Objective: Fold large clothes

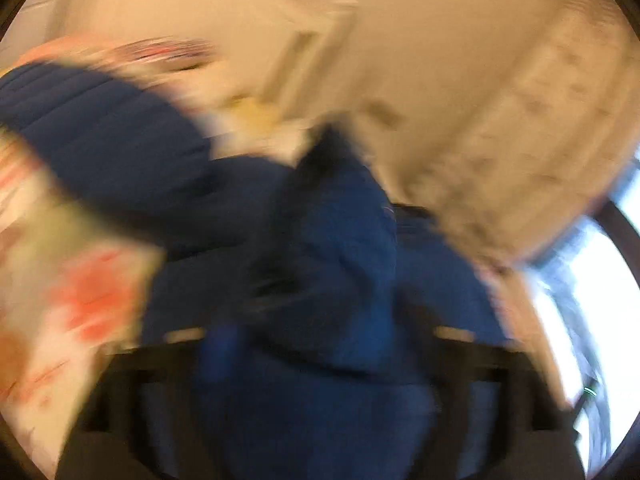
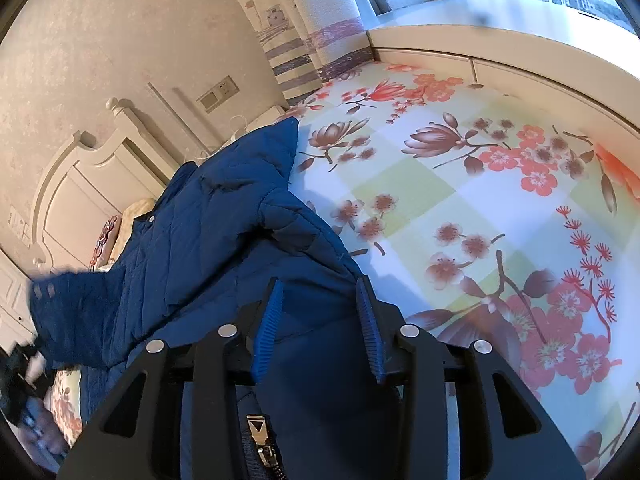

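We see the blue quilted jacket (image 2: 224,216) lying on the floral bedsheet (image 2: 480,208). Our right gripper (image 2: 320,320) clamps its fabric; the left gripper (image 1: 320,336) (badly blurred) seems spread wide.

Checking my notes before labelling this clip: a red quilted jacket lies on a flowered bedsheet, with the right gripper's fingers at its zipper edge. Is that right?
One detail is off: the jacket is dark blue, not red. The right wrist view shows it clearly, lying on the flowered bedsheet, with the right gripper at its zipper edge.
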A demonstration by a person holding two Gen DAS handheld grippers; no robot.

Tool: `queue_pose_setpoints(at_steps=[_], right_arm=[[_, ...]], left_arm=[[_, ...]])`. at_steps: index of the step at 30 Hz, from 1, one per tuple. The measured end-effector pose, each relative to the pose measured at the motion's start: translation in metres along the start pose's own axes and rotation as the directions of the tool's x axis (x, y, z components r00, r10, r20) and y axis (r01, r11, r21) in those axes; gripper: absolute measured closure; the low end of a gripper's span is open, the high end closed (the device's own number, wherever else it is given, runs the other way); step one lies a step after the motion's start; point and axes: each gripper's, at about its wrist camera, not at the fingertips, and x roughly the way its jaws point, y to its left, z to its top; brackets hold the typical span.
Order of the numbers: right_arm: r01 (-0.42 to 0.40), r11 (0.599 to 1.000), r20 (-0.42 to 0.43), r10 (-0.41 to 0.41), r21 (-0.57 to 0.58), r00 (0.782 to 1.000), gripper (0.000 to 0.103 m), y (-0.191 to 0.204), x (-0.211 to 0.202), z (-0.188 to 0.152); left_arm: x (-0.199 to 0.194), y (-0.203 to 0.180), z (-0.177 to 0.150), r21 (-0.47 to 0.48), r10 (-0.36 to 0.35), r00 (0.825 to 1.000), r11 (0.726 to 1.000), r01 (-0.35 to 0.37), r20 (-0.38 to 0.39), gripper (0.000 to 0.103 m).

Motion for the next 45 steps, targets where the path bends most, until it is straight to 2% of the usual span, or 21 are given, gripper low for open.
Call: queue_pose_setpoints(at_steps=[2,5,7,8,11,12,15,17,19,21,22,23,25,27,28,29,30,32,41,43,45], right_arm=[[0.003,1.0,0.0,-0.003,-0.002,1.0,0.067,0.0,0.0,0.0],[0.021,1.0,-0.001,-0.021,-0.016,1.0,0.067,0.004,0.0,0.0],[0.076,0.994,-0.002,-0.077,-0.077,0.997,0.066,0.014,-0.002,0.001],[0.118,0.983,0.004,-0.119,-0.144,0.993,0.059,0.026,-0.003,0.0],[0.166,0.927,0.047,-0.16,-0.335,0.986,0.053,0.062,-0.008,-0.005],[0.19,0.886,0.061,-0.181,-0.423,0.982,0.051,0.079,-0.006,-0.007],[0.229,0.751,0.067,-0.24,-0.619,0.968,0.049,0.112,0.011,-0.017],[0.291,0.587,0.107,-0.328,-0.756,0.939,0.036,0.131,0.034,-0.03],[0.405,0.402,0.262,-0.366,-0.821,0.893,0.023,0.146,0.046,-0.041],[0.444,0.306,0.33,-0.359,-0.842,0.873,0.021,0.154,0.054,-0.045],[0.451,0.287,0.345,-0.354,-0.845,0.87,0.021,0.155,0.057,-0.045],[0.451,0.284,0.35,-0.343,-0.846,0.872,0.021,0.156,0.06,-0.043],[0.434,0.342,0.325,-0.332,-0.834,0.886,0.028,0.152,0.065,-0.032],[0.408,0.432,0.276,-0.336,-0.804,0.901,0.055,0.145,0.068,-0.022],[0.406,0.489,0.259,-0.342,-0.772,0.903,0.078,0.136,0.071,-0.014],[0.407,0.531,0.256,-0.336,-0.743,0.906,0.092,0.13,0.067,-0.006],[0.391,0.584,0.265,-0.293,-0.711,0.919,0.093,0.126,0.056,0.001],[0.358,0.639,0.255,-0.253,-0.68,0.934,0.094,0.12,0.047,0.009],[0.349,0.661,0.162,-0.329,-0.664,0.93,0.094,0.109,0.066,0.014],[0.332,0.646,0.132,-0.339,-0.687,0.932,0.094,0.108,0.069,0.011],[0.302,0.608,0.102,-0.34,-0.734,0.935,0.085,0.112,0.065,0.003]], left_arm=[[0.001,0.012,-0.003,-0.018,0.074,0.997,0.997,-0.073,0.011,0.012],[0.002,0.003,-0.004,0.087,0.141,0.99,0.986,-0.141,0.01,0.012],[0.008,-0.015,-0.005,0.188,0.213,0.977,0.959,-0.212,0.012,0.012],[0.013,-0.025,-0.006,0.236,0.256,0.966,0.938,-0.254,0.021,0.012],[0.013,-0.027,-0.014,0.335,0.375,0.924,0.862,-0.379,0.081,0.012],[0.016,-0.027,-0.018,0.355,0.399,0.914,0.846,-0.397,0.073,0.012],[0.015,-0.015,-0.009,0.341,0.384,0.922,0.861,-0.376,0.047,0.011],[0.017,-0.009,-0.008,0.332,0.363,0.932,0.877,-0.347,0.017,0.009],[0.024,-0.002,-0.006,0.314,0.358,0.934,0.889,-0.334,-0.02,0.004],[0.03,0.008,-0.004,0.279,0.333,0.941,0.911,-0.305,-0.06,0.002],[0.032,0.011,-0.004,0.266,0.322,0.944,0.919,-0.293,-0.073,0.002],[0.034,0.015,-0.003,0.249,0.309,0.947,0.928,-0.279,-0.09,0.002],[0.037,0.02,-0.003,0.227,0.289,0.952,0.939,-0.26,-0.105,0.002],[0.038,0.022,-0.003,0.217,0.278,0.954,0.944,-0.25,-0.109,0.002],[0.038,0.022,-0.004,0.215,0.276,0.955,0.944,-0.249,-0.11,0.002],[0.038,0.022,-0.004,0.214,0.273,0.956,0.945,-0.245,-0.111,0.002],[0.038,0.023,-0.005,0.213,0.266,0.957,0.948,-0.238,-0.114,0.002],[0.037,0.023,-0.005,0.209,0.259,0.959,0.95,-0.231,-0.115,0.002],[0.036,0.024,-0.004,0.193,0.24,0.964,0.957,-0.215,-0.113,0.002],[0.036,0.026,-0.004,0.188,0.233,0.966,0.96,-0.21,-0.114,0.002],[0.035,0.028,-0.003,0.18,0.227,0.967,0.962,-0.204,-0.115,0.002]])
